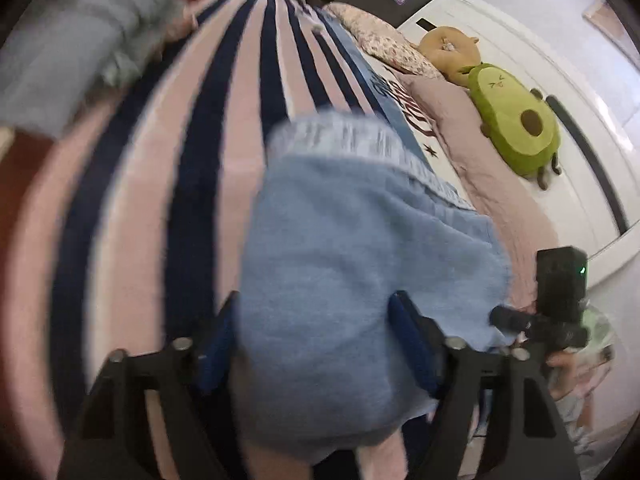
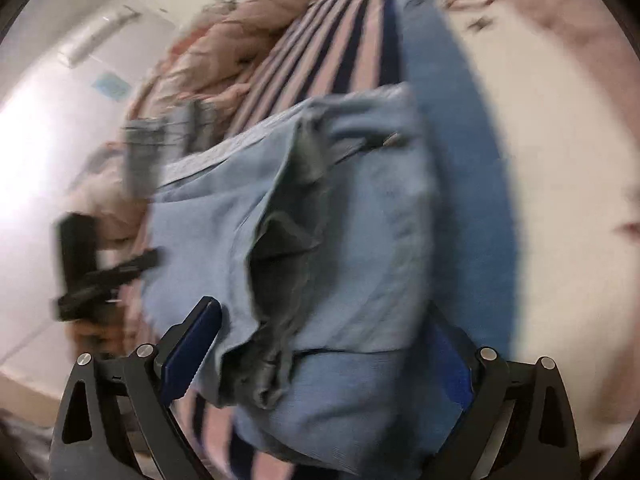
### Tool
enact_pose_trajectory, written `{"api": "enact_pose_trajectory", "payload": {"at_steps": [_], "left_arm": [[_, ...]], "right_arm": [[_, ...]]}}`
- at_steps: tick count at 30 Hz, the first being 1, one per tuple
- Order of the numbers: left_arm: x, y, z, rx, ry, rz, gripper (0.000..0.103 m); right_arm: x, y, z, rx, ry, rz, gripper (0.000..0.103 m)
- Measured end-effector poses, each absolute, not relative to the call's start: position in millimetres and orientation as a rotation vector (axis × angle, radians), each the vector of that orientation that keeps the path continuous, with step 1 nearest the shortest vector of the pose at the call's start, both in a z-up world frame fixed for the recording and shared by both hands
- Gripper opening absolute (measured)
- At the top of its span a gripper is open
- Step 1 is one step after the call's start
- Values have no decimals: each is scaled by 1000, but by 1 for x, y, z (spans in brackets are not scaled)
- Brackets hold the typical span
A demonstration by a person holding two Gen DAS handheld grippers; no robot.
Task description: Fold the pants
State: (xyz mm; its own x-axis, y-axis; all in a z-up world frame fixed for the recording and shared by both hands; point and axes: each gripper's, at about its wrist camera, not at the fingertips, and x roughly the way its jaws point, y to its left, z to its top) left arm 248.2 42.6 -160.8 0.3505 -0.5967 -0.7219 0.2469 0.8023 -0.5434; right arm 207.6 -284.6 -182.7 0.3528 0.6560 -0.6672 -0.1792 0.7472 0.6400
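Light blue pants (image 1: 352, 264) lie on a striped pink, white and navy blanket (image 1: 160, 184) on a bed. In the left wrist view the cloth bulges between my left gripper's (image 1: 316, 344) spread blue pads, reaching toward the camera. In the right wrist view the pants (image 2: 360, 240) show a dark open pocket fold, and the cloth lies between my right gripper's (image 2: 324, 352) wide-apart fingers (image 2: 192, 348). The right gripper's body (image 1: 560, 296) shows at the right of the left view. Both frames are blurred by motion.
An avocado plush (image 1: 516, 120) and a tan plush (image 1: 452, 48) lie by the white headboard (image 1: 560, 60). A pink quilt (image 1: 480, 168) runs along the bed's side. Grey-blue clothing (image 1: 72, 48) lies at the far left. A crumpled pink blanket (image 2: 224, 52) lies beyond the pants.
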Motion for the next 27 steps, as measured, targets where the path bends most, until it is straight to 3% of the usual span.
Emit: {"api": "enact_pose_trajectory", "payload": {"at_steps": [1,3,5,9,15,27], "left_arm": [[248,39,-166,-390,1086,-577,62],[248,35,-168,-386,1078,-574,53],[248,35,-164,-399,1070,-577,40],[240,36,-146,-358,1013,-590,27],[225,71,-109,-330,901,-557,22],[180,246,-85,-359,772,-315,21]], "right_arm": [[207,-278,-184,493,1088,575,85],[209,-269,-186,486,1089,573,61],[210,-259,-185,485,1091,586,44],[208,-244,-165,388,1048,576,31],[208,-209,-133,341,1003,623,26],[228,-26,-124,241,1033,867,26]]}}
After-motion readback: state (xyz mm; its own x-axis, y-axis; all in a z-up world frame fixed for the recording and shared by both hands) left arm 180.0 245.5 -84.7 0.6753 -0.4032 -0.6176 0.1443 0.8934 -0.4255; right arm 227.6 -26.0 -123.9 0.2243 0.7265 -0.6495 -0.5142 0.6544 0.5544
